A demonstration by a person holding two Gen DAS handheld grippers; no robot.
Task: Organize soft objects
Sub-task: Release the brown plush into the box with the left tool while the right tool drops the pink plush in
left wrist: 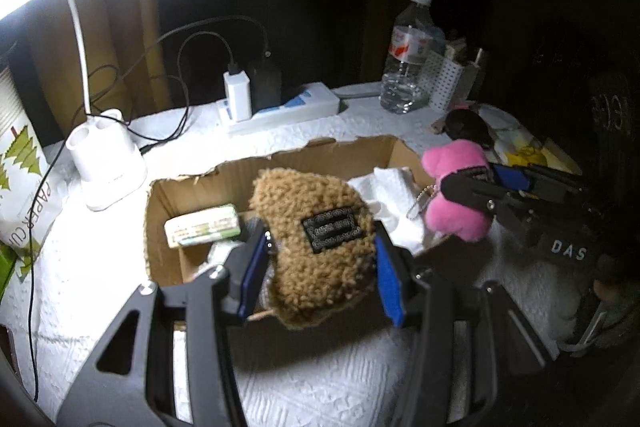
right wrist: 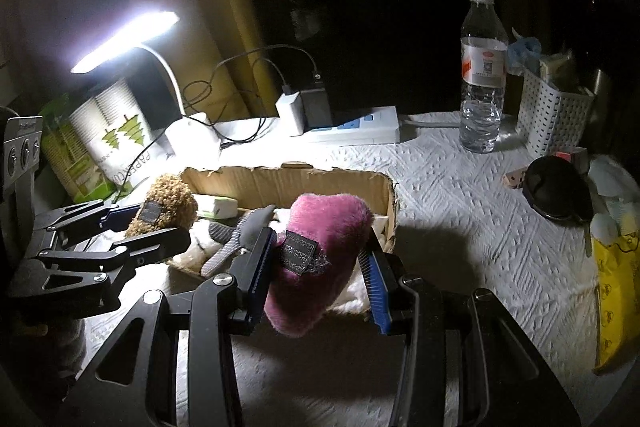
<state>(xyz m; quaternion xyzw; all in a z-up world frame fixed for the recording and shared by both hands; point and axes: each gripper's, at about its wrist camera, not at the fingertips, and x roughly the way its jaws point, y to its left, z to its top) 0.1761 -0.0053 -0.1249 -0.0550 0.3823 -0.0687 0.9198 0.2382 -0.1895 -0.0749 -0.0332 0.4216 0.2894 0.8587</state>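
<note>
My left gripper (left wrist: 320,267) is shut on a brown fuzzy plush (left wrist: 316,243) with a black patch, held over the near edge of an open cardboard box (left wrist: 280,163). My right gripper (right wrist: 316,267) is shut on a pink plush (right wrist: 320,259) with a black patch, held over the box's right end (right wrist: 390,203). The pink plush (left wrist: 456,195) and right gripper (left wrist: 476,187) also show in the left wrist view, and the brown plush (right wrist: 164,207) and left gripper (right wrist: 160,227) in the right wrist view. Inside the box lie white soft cloth (left wrist: 392,195), a grey soft toy (right wrist: 244,231) and a small green-white pack (left wrist: 204,225).
A lit white desk lamp (left wrist: 104,167) stands left of the box. A power strip with chargers (left wrist: 280,107), a water bottle (left wrist: 408,59) and a white perforated basket (right wrist: 552,115) stand behind. A paper-cup pack (left wrist: 20,187) is at the left. A black round object (right wrist: 556,191) and a yellow bag (right wrist: 616,291) lie at the right.
</note>
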